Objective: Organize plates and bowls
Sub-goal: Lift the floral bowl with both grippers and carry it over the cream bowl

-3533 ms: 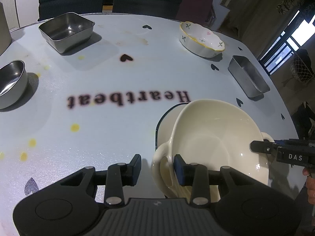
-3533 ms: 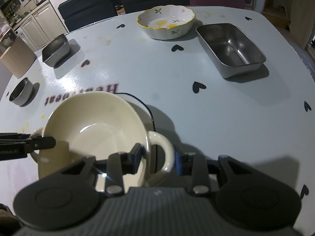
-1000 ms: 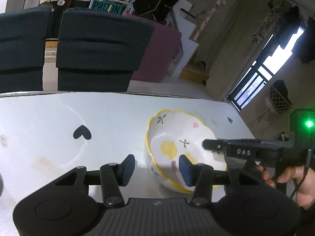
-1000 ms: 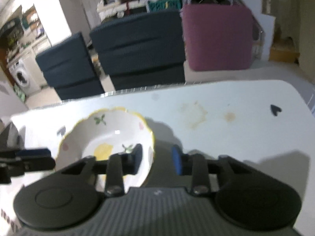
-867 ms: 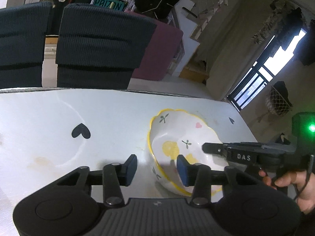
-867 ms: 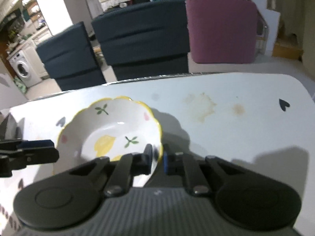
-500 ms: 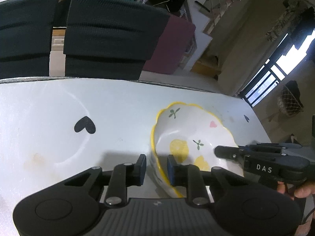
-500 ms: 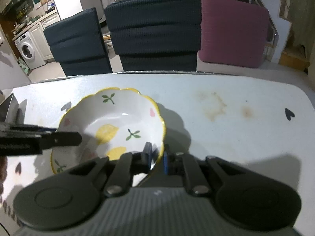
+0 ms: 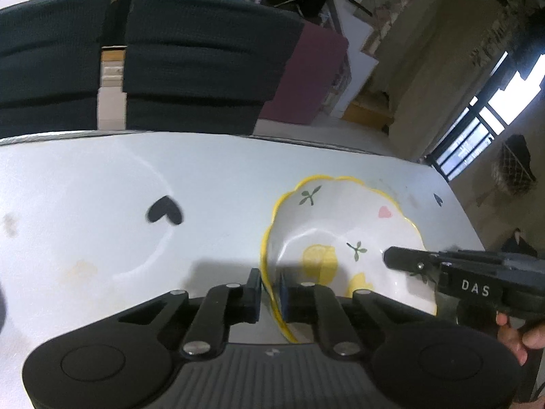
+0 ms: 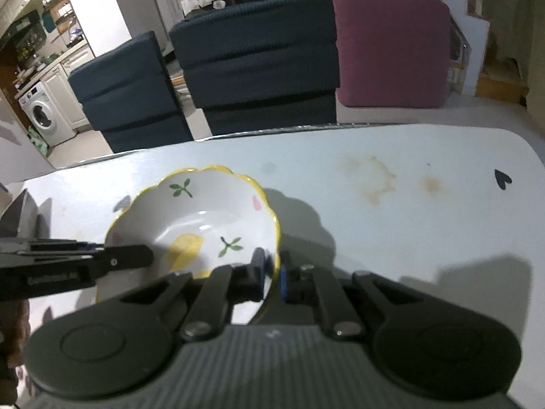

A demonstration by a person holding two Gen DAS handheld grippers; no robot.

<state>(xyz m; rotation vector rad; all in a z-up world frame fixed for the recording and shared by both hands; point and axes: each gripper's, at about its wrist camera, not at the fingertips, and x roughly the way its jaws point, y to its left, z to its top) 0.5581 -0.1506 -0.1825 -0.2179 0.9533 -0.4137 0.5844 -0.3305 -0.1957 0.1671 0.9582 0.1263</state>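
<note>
I have the pale bench (image 10: 391, 211) in front of me, with dark chairs (image 10: 259, 64) and a pink cushioned one (image 10: 391, 58) beyond its far edge. On the bench, near that far side, sits the scalloped bowl (image 10: 204, 218), white with a yellow rim and painted lemons and leaves; whether it is lifted clear of the surface I cannot tell.

My left hand-held gripper (image 9: 269, 291) is closing on the bowl's left rim, one pad outside the wall and one inside, and the rim looks pinched between them. My right hand-held gripper (image 10: 270, 276) is clamped on the opposite rim in the same way, astride the wall.

I judge the bowl to be glazed ceramic: stiff, fairly heavy for its size, slick under the pads and liable to chip if knocked. The rim is thin and wavy, so a two-sided hold on opposite edges seems the sensible grip, kept level so it cannot swing or slip out.
</note>
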